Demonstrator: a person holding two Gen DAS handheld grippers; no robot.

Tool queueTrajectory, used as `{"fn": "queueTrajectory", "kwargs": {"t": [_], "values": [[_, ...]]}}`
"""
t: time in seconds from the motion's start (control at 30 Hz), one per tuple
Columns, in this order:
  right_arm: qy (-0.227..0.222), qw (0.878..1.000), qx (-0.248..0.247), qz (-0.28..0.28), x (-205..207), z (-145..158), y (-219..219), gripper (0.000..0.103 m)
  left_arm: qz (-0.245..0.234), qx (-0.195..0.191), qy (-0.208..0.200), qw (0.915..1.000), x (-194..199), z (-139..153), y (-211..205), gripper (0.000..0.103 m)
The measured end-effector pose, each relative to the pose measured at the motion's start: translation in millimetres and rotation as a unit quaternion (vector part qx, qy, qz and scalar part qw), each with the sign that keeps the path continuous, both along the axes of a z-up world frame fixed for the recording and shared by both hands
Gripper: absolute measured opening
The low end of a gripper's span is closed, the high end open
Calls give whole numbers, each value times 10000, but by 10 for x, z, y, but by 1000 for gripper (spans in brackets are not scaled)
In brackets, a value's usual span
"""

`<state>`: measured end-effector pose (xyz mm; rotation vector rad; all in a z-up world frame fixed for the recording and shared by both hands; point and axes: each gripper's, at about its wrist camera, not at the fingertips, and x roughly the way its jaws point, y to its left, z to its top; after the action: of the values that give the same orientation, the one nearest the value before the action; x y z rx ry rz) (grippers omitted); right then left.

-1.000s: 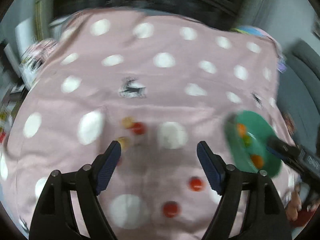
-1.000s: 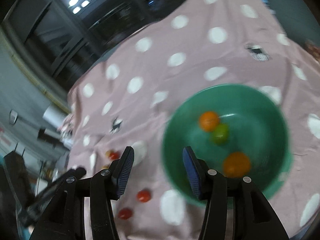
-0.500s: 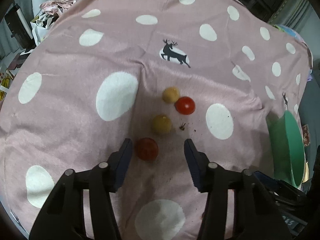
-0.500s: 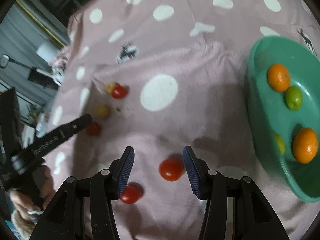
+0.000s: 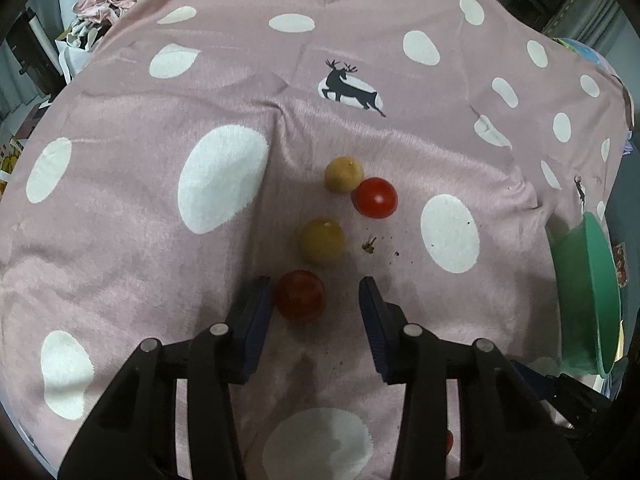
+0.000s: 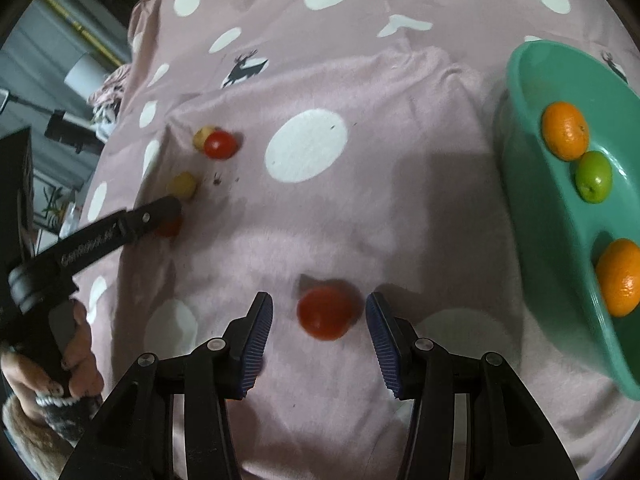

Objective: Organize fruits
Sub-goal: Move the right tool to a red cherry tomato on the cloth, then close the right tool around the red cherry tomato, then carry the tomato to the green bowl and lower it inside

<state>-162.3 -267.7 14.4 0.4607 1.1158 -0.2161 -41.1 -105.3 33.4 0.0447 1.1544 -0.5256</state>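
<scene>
Left tomato: a red tomato [image 5: 301,296] sits on the pink spotted blanket [image 5: 120,160] right between my left jaws, hugging the left pad, not pinched as far as I can see.
Left gripper [image 5: 316,300]: jaws apart, wide enough to frame that tomato with spare room on the right side.
Right tomato: another red tomato [image 6: 326,312] lies between my right jaws, closer to the right pad, blanket under it.
Right gripper [image 6: 319,316]: jaws apart too, neither pad touching the fruit from what I can see.
Other loose fruit: just ahead of the left tomato there's a yellowish fruit [image 5: 322,241], then farther on a second yellowish one [image 5: 343,173] touching a third red tomato [image 5: 375,198]. Some dark crumbs [image 5: 370,245] are beside them.
Bowl: a green bowl [image 6: 532,184] is off to my right, holding two oranges [image 6: 565,130] and a green fruit [image 6: 593,176] between them.
Blanket: white dots all over, plus a little black deer print [image 5: 348,86] farther back.
</scene>
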Motion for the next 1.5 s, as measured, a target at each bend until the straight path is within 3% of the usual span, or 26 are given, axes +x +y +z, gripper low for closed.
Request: {"fn": "queueTrajectory", "kwargs": {"t": [0.13, 0.27, 0.37, 0.77, 1.1, 1.5], "values": [[72, 9996, -266, 101, 22, -20, 60, 51, 90, -12, 146, 9999, 41, -65, 7, 36], [124, 9987, -472, 148, 24, -17, 79, 41, 176, -77, 176, 9997, 74, -89, 25, 25], [137, 9984, -511, 181, 25, -9, 69, 32, 196, -92, 140, 9997, 75, -89, 24, 26], [-33, 9982, -571, 168, 17, 55, 60, 31, 148, -188, -70, 9997, -24, 36, 36, 26], [-584, 9976, -353, -101, -117, 263, -65, 31, -162, -633, -458, 9968, -288, 404, 8, 26], [-1389, 9881, -344, -562, -411, 661, -258, 31, -819, -1196, -982, 9845, -780, 872, -151, 26]]}}
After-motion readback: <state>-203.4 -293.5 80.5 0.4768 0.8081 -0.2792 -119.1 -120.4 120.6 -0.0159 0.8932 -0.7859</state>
